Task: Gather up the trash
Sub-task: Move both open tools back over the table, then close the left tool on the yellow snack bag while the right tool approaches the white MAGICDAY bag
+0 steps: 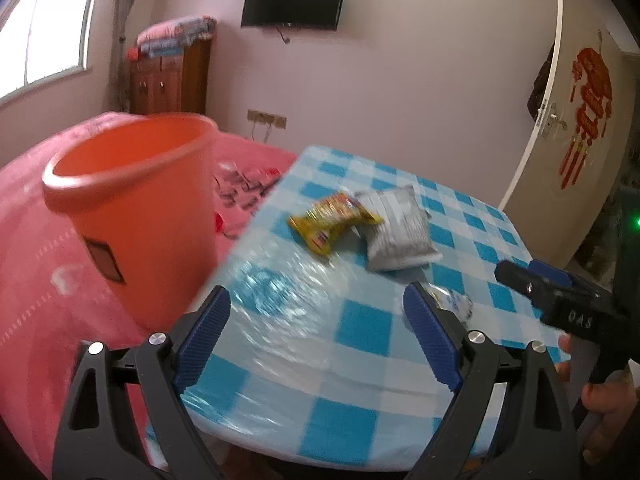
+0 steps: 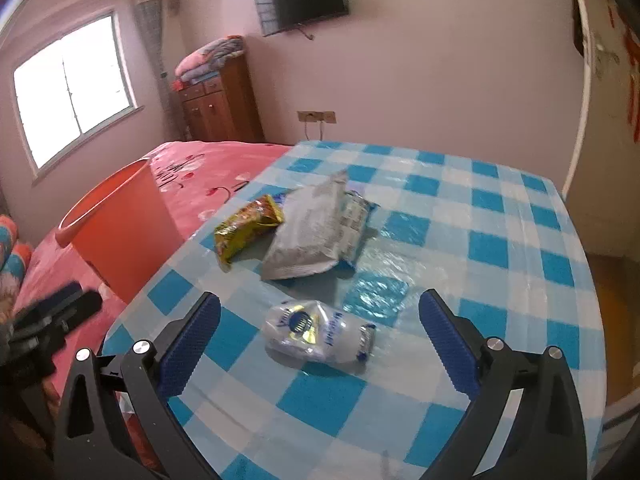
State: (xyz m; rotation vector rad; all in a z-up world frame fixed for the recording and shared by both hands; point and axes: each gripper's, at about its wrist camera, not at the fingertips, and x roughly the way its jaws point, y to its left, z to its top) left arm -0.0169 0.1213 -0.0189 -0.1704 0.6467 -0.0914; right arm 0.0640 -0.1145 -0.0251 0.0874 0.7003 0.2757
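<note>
Holding both the left claw (image 1: pixel 316 336) and the right claw (image 2: pixel 320 344) wide open and empty, we hover over the worktop (image 2: pixel 500 216), where the clear wrapper (image 2: pixel 320 336), yellow packet (image 2: pixel 246 228) and silver bag (image 2: pixel 308 236) lie near the orange bin (image 1: pixel 132 208) on the bed (image 1: pixel 36 264), handy for dropping trash.

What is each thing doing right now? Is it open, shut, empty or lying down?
Left gripper: jaws open, holding nothing.
Right gripper: jaws open, holding nothing.
Orange bucket: upright, no lid.
Yellow wrapper: crumpled, lying on the table.
Silver packet: lying flat.
Clear wrapper: crumpled, lying between the right jaws.
</note>
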